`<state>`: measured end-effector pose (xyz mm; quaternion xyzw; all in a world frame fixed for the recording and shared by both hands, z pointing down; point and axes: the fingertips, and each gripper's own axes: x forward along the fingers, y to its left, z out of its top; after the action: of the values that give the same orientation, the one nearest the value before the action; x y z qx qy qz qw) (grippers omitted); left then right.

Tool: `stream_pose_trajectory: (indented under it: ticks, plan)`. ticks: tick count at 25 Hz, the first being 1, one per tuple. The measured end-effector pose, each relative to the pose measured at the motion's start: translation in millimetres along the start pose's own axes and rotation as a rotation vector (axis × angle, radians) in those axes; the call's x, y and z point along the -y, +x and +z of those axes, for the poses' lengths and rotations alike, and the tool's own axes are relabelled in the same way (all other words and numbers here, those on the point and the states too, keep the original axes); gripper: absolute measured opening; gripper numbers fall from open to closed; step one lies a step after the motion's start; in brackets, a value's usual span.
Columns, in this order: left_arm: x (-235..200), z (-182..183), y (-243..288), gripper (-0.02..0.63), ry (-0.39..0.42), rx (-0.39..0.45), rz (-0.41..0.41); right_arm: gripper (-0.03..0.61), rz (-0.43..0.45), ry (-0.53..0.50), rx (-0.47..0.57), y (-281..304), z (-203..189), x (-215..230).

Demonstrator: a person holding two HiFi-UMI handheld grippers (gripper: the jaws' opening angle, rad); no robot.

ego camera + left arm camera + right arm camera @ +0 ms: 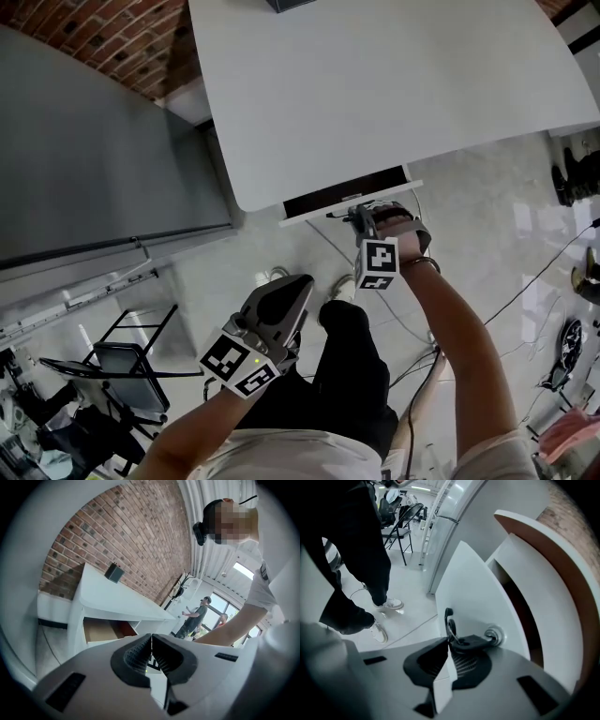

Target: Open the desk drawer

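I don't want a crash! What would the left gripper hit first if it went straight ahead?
Probably the white desk, near its open drawer; nothing shows in between, though depth is hard to judge.

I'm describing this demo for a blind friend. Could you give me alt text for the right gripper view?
The right gripper is shut on a black key sticking in the lock of a white drawer front, which stands partly pulled out from the desk. At left, a person's legs and white shoes stand on a pale floor.
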<state>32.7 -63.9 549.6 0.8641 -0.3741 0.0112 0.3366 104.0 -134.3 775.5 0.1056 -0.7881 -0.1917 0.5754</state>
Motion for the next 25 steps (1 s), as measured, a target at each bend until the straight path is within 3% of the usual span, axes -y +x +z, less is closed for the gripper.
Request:
stream_pose_trajectory:
  ticks: [7,14,25]
  plan:
    - [14.7,-7.4,-10.8,0.009,-0.041,-0.045,0.012,0.029,-0.007,0.028,-0.004,-10.7,-6.1,-13.7]
    - [5.7,-4.6,-9.9,0.009,-0.05,-0.027,0.043,0.029,-0.014,0.032,0.015,-9.6,-5.7,-11.2]
    - [20.1,-9.8,-6.1,0.009,-0.062,-0.013,0.04,0.029,0.026,0.057,0.038,-27.4,-5.2,-42.9]
